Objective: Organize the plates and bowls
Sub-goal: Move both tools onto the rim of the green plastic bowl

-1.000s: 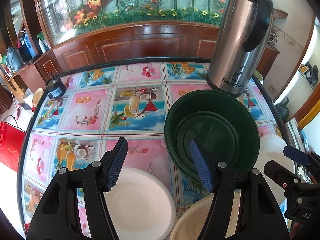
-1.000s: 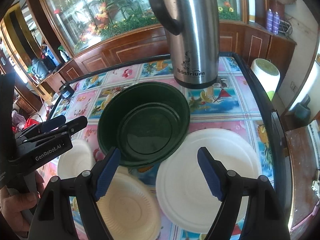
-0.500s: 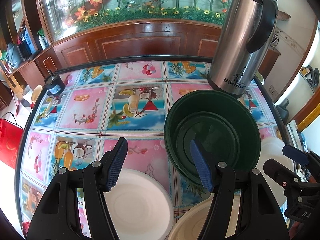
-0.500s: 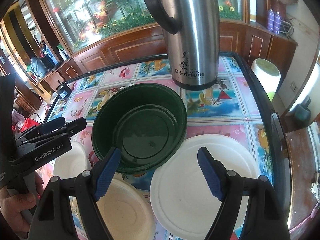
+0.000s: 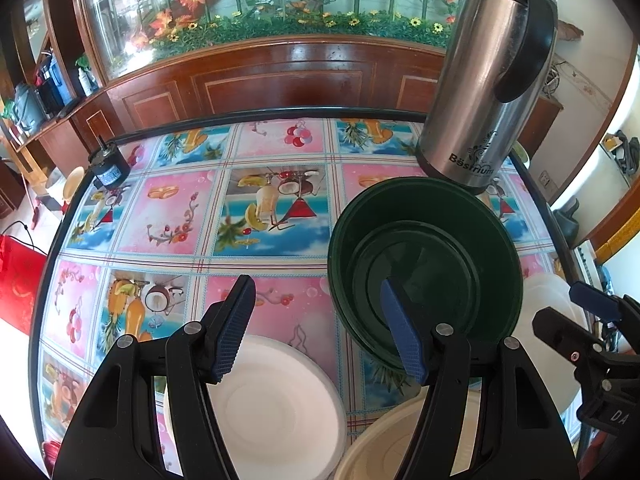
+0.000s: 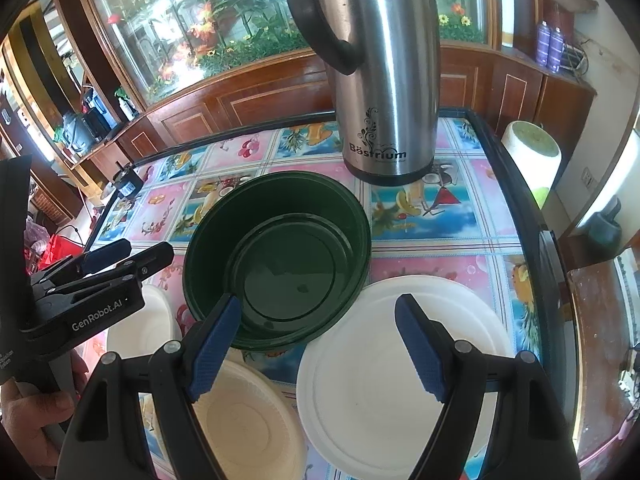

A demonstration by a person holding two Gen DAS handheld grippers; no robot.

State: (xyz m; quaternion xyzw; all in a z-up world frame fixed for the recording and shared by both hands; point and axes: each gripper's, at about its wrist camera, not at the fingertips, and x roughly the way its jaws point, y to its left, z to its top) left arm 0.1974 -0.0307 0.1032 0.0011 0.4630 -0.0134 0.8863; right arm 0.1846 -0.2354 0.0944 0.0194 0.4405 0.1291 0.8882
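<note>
A dark green bowl (image 5: 424,276) (image 6: 280,256) stands on the patterned table, in front of a steel thermos. Three pale dishes lie near the front edge: a small white bowl (image 5: 280,404) (image 6: 140,324), a cream bowl (image 5: 384,448) (image 6: 248,420) and a large white plate (image 6: 400,380) (image 5: 548,320). My left gripper (image 5: 320,332) (image 6: 146,248) hovers open above the small white bowl and the green bowl's near left rim. My right gripper (image 6: 318,346) (image 5: 558,306) hangs open over the gap between the cream bowl and the large plate. Neither holds anything.
The tall steel thermos (image 5: 488,80) (image 6: 384,80) stands just behind the green bowl. A small black device (image 5: 108,168) sits at the far left table edge. A wooden cabinet runs behind the table (image 5: 180,220). A person's hand (image 6: 24,412) holds the left gripper.
The right wrist view has drifted slightly, so bowl, plates and thermos sit a little further left in it. Both grippers keep the same opening, and no dish has moved.
</note>
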